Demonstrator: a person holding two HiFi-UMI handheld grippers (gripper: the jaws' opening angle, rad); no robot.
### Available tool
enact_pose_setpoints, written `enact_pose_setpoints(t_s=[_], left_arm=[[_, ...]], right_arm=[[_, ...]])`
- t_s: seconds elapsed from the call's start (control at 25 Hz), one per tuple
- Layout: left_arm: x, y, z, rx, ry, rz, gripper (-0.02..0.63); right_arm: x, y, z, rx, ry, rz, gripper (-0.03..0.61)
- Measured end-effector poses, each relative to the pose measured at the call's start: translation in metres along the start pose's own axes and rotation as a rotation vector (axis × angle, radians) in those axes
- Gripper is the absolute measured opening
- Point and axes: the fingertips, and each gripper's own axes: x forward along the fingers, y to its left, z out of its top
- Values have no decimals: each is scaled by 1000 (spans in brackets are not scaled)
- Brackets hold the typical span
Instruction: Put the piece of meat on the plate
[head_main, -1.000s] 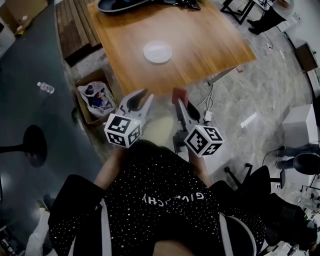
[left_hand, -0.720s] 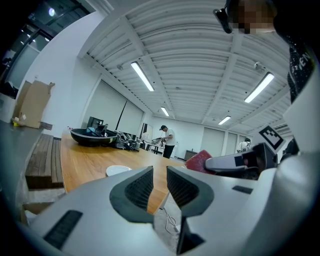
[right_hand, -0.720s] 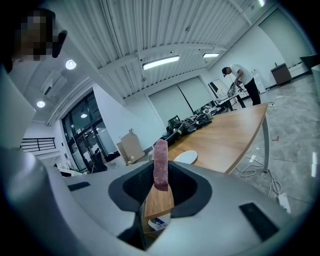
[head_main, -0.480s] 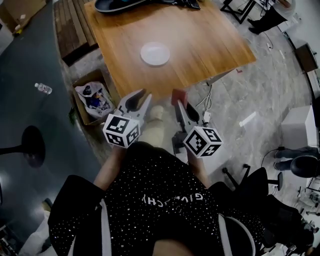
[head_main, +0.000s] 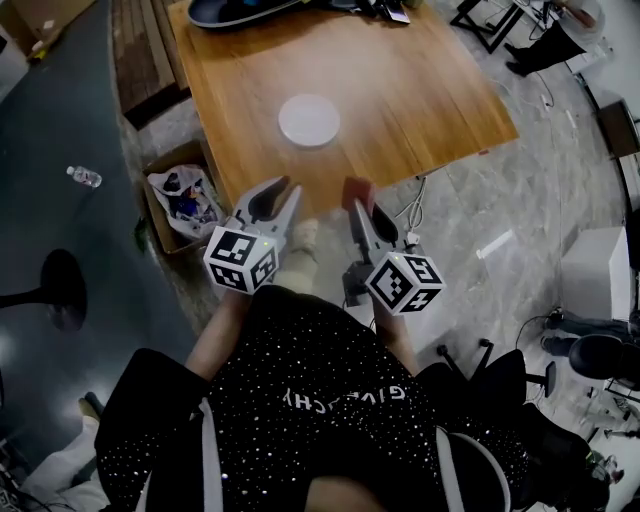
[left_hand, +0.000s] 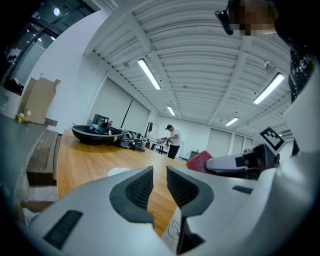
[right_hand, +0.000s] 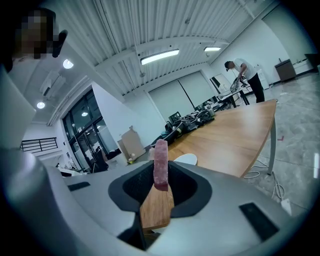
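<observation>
One pinkish-red slab of meat (right_hand: 160, 166) is pinched in my right hand-held gripper (head_main: 360, 209); my left hand-held gripper (head_main: 277, 197) stands narrowly parted, empty. I'd grip firmly, reach over the wooden surface (head_main: 420, 90), and lower onto the round white plate (head_main: 309, 120).

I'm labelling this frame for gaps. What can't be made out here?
- Head view: piece of meat, mostly hidden by the right gripper's jaws.
- Left gripper view: plate, mostly behind the left gripper's jaws.
- Head view: black tray, cut off by top edge.
</observation>
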Motion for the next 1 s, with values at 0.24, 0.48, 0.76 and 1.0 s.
enact_pose_setpoints(t_s=[0.24,0.48,0.76,1.0], left_arm=[[27,20,6,-10,4,22,94],[62,40,16,-27,8,33,94],[107,65,37,-55,1,60,94],[139,81,52,-68,-9,72,94]], right_arm=[[33,-13,14,6,15,16,91],[67,-27,30,0,54,24,91],[112,-46,62,-22,96,41,91],[139,-59,82,-28,127,47,91]])
